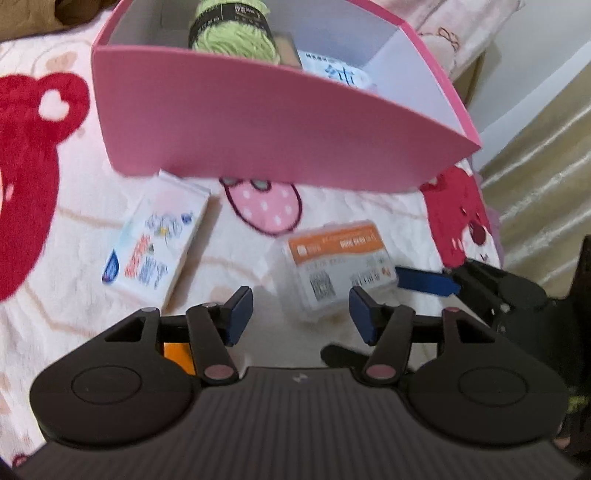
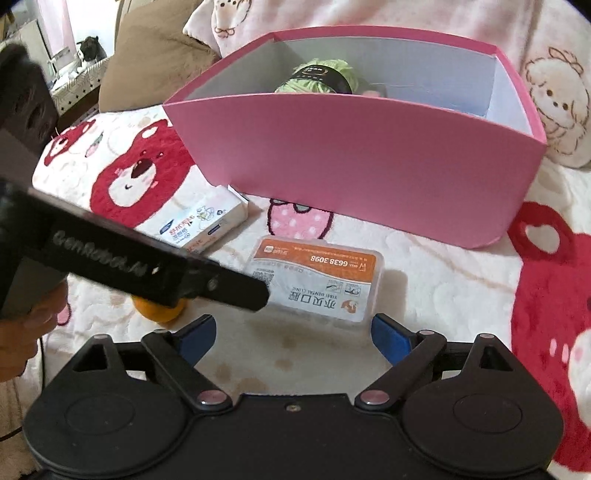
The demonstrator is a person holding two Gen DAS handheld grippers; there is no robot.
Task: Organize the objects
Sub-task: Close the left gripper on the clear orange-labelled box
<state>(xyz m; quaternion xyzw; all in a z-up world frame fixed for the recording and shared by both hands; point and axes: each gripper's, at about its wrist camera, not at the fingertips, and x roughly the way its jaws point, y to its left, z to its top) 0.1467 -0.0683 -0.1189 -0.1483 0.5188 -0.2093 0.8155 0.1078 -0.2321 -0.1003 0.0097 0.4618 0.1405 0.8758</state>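
Note:
A pink box (image 1: pixel 258 125) (image 2: pixel 369 158) stands on the bear-print blanket and holds a green yarn ball (image 1: pixel 232 33) (image 2: pixel 317 75) and a white packet (image 1: pixel 332 70). In front of it lie a tissue pack (image 1: pixel 159 240) (image 2: pixel 207 221) and a clear plastic box with an orange label (image 1: pixel 336 266) (image 2: pixel 317 280). My left gripper (image 1: pixel 301 314) is open just short of the plastic box. My right gripper (image 2: pixel 293 338) is open just short of the same box, and shows in the left wrist view (image 1: pixel 428 282). An orange object (image 2: pixel 159 310) (image 1: pixel 179 356) lies under my left gripper.
The blanket (image 2: pixel 443 280) covers the whole surface. A brown cushion (image 2: pixel 155 48) and a plush pillow (image 2: pixel 557 107) lie behind the box. The left gripper's black body (image 2: pixel 110 258) crosses the right wrist view from the left. A curtain (image 1: pixel 546 177) hangs at right.

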